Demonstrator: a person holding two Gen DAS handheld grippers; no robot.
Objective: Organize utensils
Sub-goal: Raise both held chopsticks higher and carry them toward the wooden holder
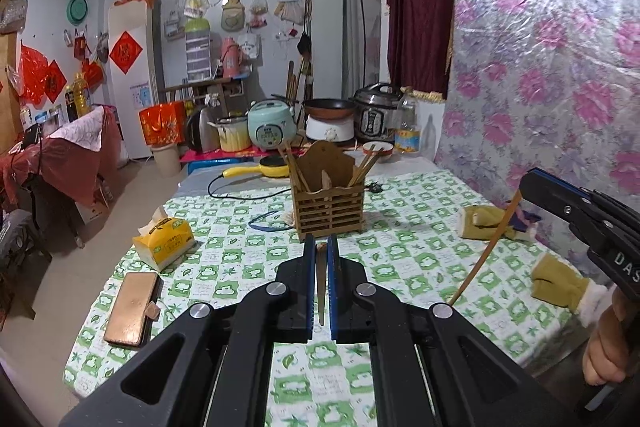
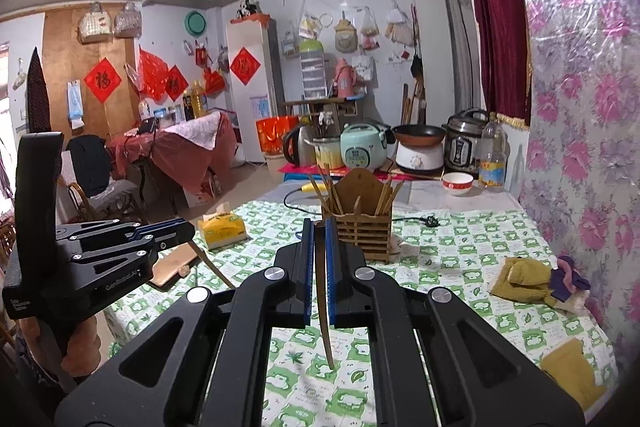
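A chopstick (image 1: 321, 291) is clamped between the closed pads of the left gripper (image 1: 321, 247), its tip showing just past the fingertips and its tail hanging below them. A second chopstick (image 2: 323, 283) is pinched in the same way by the right gripper (image 2: 319, 223), with the long end sloping down toward the worktop (image 2: 460, 251). Both grippers are held above the green-checked cloth and are aimed at the wooden holder (image 1: 328, 203), which stands farther back near the middle of the worktop. More chopsticks (image 1: 292, 167) are seen upright in the holder's left and right compartments. A tissue pack (image 1: 164, 239) and a phone (image 1: 132, 307) lie to the left, yellow cloths (image 1: 484, 223) to the right.
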